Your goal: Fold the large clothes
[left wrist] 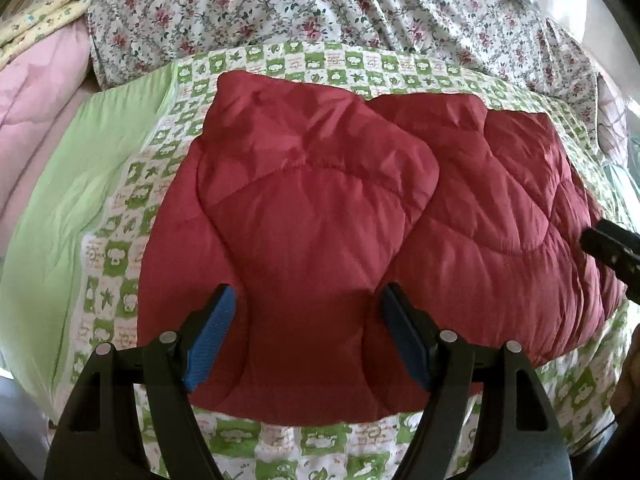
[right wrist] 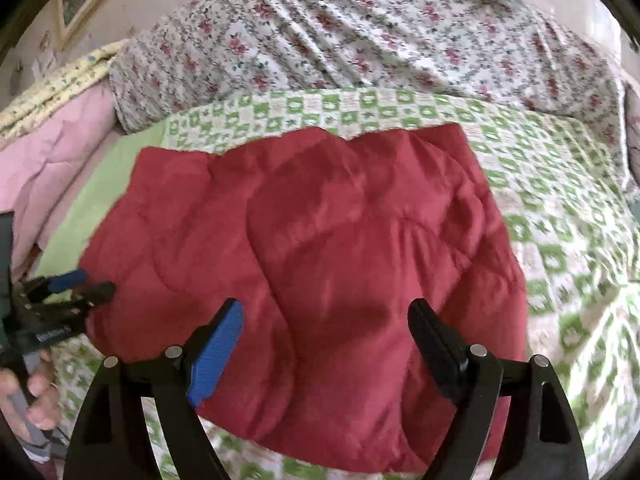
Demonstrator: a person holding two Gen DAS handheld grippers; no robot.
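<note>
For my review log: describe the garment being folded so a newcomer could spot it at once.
On the bed, find the green-and-white checked blanket below the rose-print floral sheet. The red quilted padded jacket lies on that blanket. It is the only plain dark-red, puffy stitched piece there.

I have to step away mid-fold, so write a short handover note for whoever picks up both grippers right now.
Left gripper: open, empty, over the near left part of the red quilted jacket.
Right gripper: open, empty, over the jacket's near right part.
The jacket lies on the green checked blanket, with the floral cover behind it.
Done: both sides appear folded in, one panel overlapping the other.
Left: probably fold it across once more and tidy it; nothing is gripped yet.
</note>
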